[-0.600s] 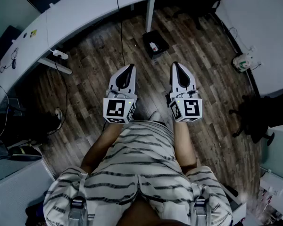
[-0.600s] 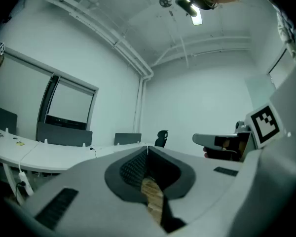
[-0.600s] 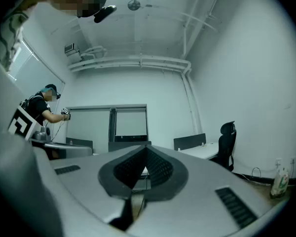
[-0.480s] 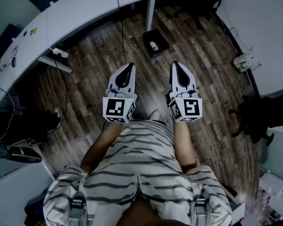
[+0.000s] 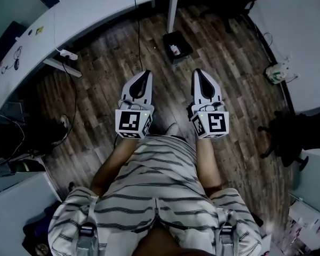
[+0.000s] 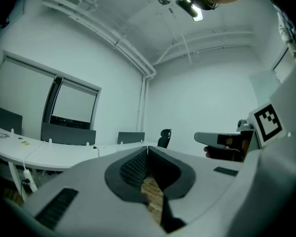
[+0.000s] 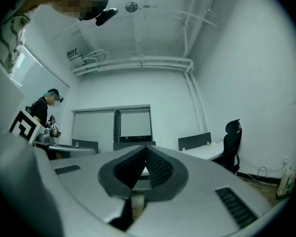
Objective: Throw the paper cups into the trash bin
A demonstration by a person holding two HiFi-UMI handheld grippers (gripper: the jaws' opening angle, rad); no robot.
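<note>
Trash bin (image 5: 177, 47), black and open-topped, stood on the wooden floor (image 5: 234, 84) just off the near edge of the curved white table (image 5: 96, 9). It held a small white item (image 5: 174, 50), too small to identify. Nearer the person, the left gripper (image 5: 145, 75) and right gripper (image 5: 199, 73) hung side by side above the floor, each with its jaws together on nothing. Their cubes (image 5: 133, 122) bore black-and-white square markers. The bin appeared in the head view alone. Only the right gripper view showed a capped person (image 7: 42, 107) at its left.
</note>
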